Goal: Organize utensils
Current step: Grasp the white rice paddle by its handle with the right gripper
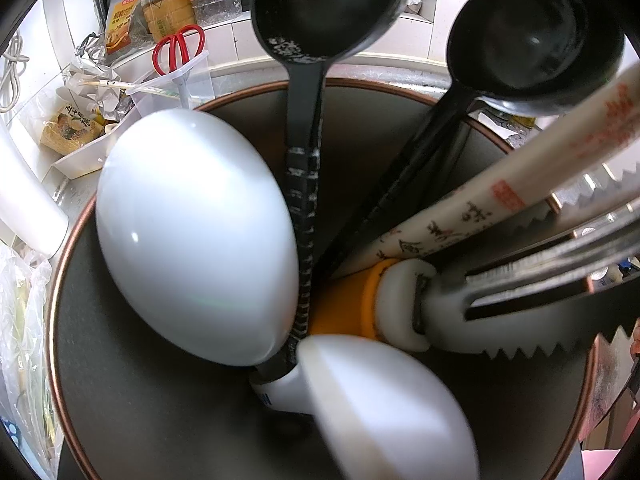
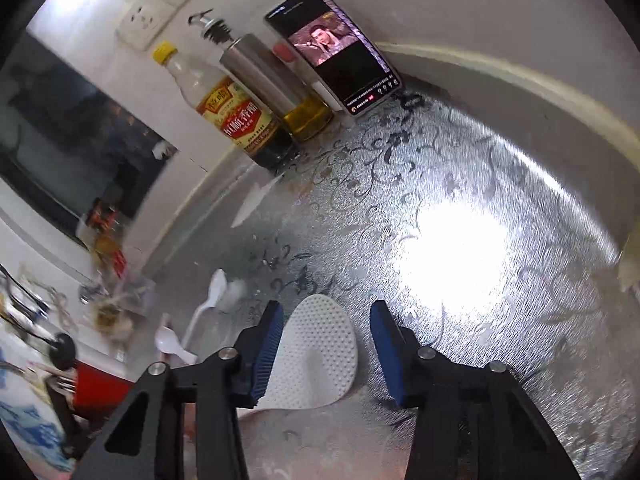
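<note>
The left wrist view looks straight down into a dark utensil holder with a copper rim (image 1: 132,432). In it stand two white spoons (image 1: 192,236) (image 1: 384,408), two black ladles (image 1: 328,8) (image 1: 536,40), printed chopsticks (image 1: 500,196), a fork (image 1: 560,256) and a serrated tool (image 1: 536,344). The left gripper's fingers do not show. My right gripper (image 2: 326,340) is open, its blue pads (image 2: 267,344) on either side of a white dotted rice paddle (image 2: 316,352) lying on the counter. Two white spoons (image 2: 212,300) (image 2: 170,340) lie to its left.
Vinegar bottle (image 2: 236,116), oil dispenser (image 2: 276,84) and a phone (image 2: 336,48) stand against the wall on the patterned silver counter (image 2: 460,208). A red container (image 2: 100,384) sits at lower left. Red scissors (image 1: 180,48), jars and packets lie behind the holder.
</note>
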